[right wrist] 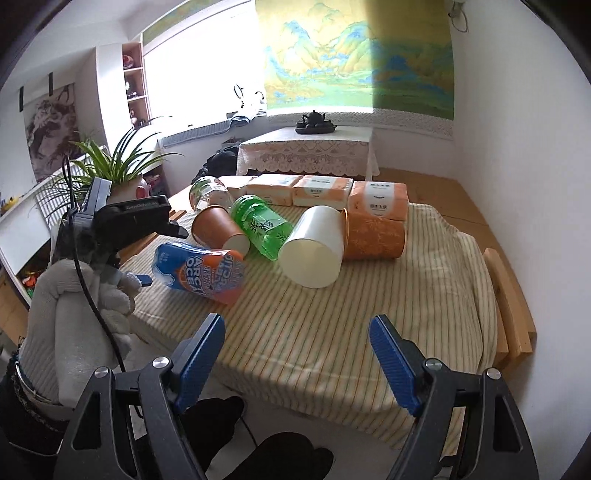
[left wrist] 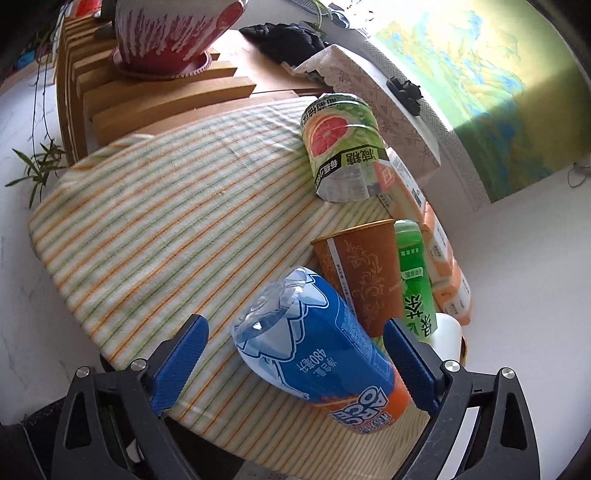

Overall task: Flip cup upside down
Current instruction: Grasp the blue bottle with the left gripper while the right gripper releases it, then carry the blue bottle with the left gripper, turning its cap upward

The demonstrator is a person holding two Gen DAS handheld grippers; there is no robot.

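Three paper cups lie on their sides on the striped cloth (right wrist: 332, 332): a brown patterned cup (left wrist: 364, 273) (right wrist: 218, 229), a white cup (right wrist: 314, 251) (left wrist: 447, 336) with its mouth towards the right wrist camera, and an orange cup (right wrist: 373, 236) behind the white one. My left gripper (left wrist: 293, 323) is open, its blue fingers (left wrist: 184, 362) on either side of a lying blue and orange bottle (left wrist: 321, 354) (right wrist: 199, 269), just in front of the brown cup. My right gripper (right wrist: 297, 321) is open and empty above the cloth's near edge, short of the white cup.
A green bottle (right wrist: 262, 227) (left wrist: 413, 273) lies between the brown and white cups. A grapefruit-label bottle (left wrist: 340, 147) and several tissue packs (right wrist: 376, 195) lie behind. A gloved hand (right wrist: 74, 302) holds the left gripper. Wooden slats (left wrist: 166, 99) and a red pot (left wrist: 170, 33) stand beyond.
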